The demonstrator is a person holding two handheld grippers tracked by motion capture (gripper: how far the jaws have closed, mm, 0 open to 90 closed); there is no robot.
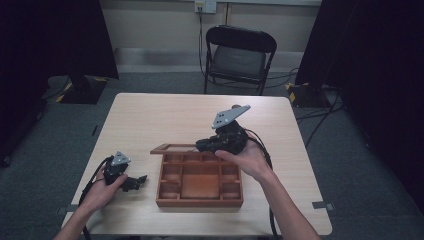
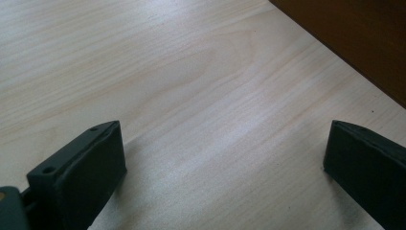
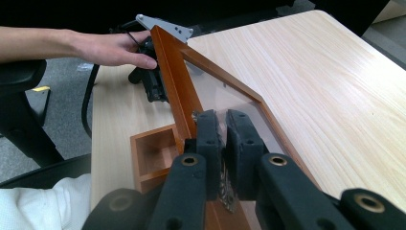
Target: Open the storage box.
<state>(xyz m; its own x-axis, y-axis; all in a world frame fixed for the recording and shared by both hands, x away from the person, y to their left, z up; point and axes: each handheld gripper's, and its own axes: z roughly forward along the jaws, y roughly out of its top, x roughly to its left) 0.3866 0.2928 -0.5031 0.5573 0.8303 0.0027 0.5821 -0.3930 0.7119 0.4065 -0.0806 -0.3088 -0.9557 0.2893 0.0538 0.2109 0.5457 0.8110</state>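
A brown wooden box with several open compartments sits on the table's near middle. Its lid, a wooden frame around a clear pane, is raised at the box's far side. My right gripper is shut on the lid's frame; in the right gripper view the jaws pinch the lid near a small metal fitting. My left gripper rests on the table left of the box, open and holding nothing. In the left gripper view its jaws stand wide apart over bare wood, with the box wall at the upper right.
The light wooden table has free room at the far side and far left. A black folding chair stands beyond the far edge. Dark curtains hang on both sides, and cables lie on the grey floor.
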